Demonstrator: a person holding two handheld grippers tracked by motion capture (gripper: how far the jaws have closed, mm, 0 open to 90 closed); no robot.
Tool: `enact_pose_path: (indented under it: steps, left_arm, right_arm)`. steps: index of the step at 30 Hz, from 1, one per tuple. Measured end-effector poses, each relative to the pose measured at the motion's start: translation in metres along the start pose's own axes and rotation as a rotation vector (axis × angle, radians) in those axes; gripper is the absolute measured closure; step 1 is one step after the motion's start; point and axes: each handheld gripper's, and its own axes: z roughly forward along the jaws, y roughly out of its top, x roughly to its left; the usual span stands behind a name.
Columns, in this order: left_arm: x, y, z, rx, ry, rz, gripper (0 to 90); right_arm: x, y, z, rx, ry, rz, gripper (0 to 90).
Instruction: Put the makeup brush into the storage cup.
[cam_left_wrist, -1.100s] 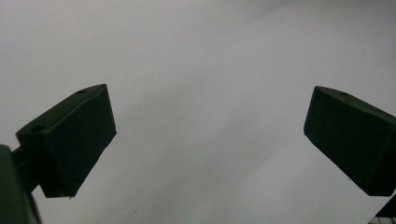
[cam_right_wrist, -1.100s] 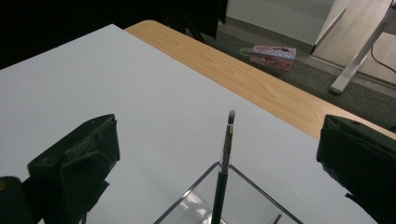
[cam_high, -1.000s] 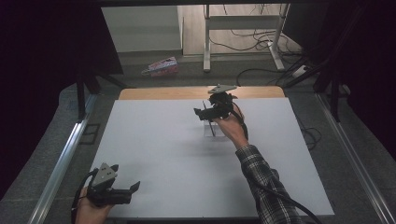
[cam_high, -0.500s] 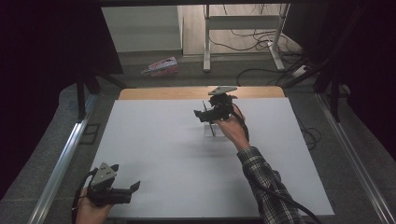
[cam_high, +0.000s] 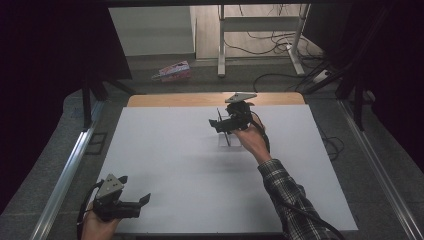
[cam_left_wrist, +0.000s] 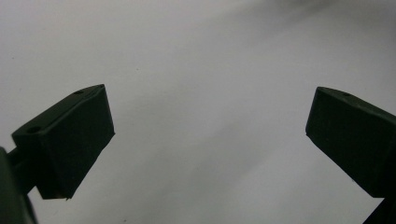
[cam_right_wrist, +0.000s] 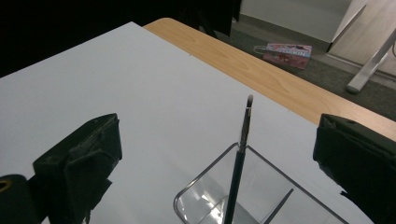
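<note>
Pen (cam_right_wrist: 236, 173) standing tilted in clear holder (cam_right_wrist: 212, 193) at lower centre of the right gripper view, apparently already placed; right gripper (cam_right_wrist: 219, 154) jaws apart either side, gripping nothing; left gripper (cam_high: 131, 206), lower left of high view, jaws apart, empty; little evidently left.

The left gripper (cam_high: 142, 201) sits near the table's near-left corner, jaws spread wide. The right gripper (cam_high: 216, 123) hovers toward the far edge, jaws likewise parted, its forearm reaching in from the near-right.
</note>
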Motion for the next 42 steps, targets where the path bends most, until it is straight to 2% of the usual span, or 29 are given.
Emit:
enact_pose_path:
  steps: [6,12,24,30,42]
  left_arm:
    - [0.0,0.0,0.0,-0.005,-0.001,0.001,1.3]
    - [0.0,0.0,0.0,-0.011,-0.007,-0.005,0.7]
    - [0.0,-0.001,0.001,-0.017,-0.008,0.007,0.1]
    - [0.0,-0.001,0.001,-0.019,-0.009,0.001,0.0]
    - [0.0,-0.001,0.001,-0.005,0.004,-0.012,0.0]
  right_arm:
    - [0.0,-0.001,-0.007,-0.005,0.019,0.011,0.9]
    - [0.002,-0.004,-0.017,-0.01,0.016,0.01,0.5]
    - [0.006,-0.011,-0.033,-0.019,0.038,0.022,0.0]
    - [0.009,-0.018,-0.04,-0.029,0.053,0.027,0.0]
    - [0.01,-0.029,-0.051,-0.015,0.06,0.025,0.0]
